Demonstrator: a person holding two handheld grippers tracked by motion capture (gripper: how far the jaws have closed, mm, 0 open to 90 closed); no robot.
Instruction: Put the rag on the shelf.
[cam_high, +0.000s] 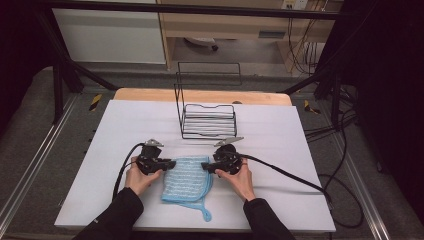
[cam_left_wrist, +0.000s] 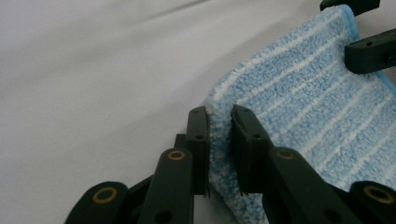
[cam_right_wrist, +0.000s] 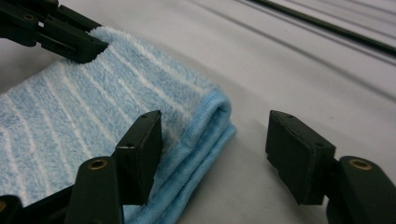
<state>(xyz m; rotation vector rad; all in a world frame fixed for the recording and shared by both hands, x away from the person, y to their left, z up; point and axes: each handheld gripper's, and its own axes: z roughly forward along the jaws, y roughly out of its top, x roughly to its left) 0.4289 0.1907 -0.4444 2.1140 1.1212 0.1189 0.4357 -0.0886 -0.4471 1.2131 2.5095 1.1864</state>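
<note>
Blue striped cloth (cam_high: 186, 181), folded, lies near the front middle of a white table (cam_high: 125, 125), with bare surface open on both sides and a black wire rack (cam_high: 207, 119) standing well behind it. At its left edge, the left gripper (cam_left_wrist: 219, 122) has its jaws narrowed onto a corner of the cloth, pinching it. At the right edge, the right gripper (cam_right_wrist: 215, 135) stands wide open, one jaw resting on the cloth beside its folded edge, the other over bare table.
</note>
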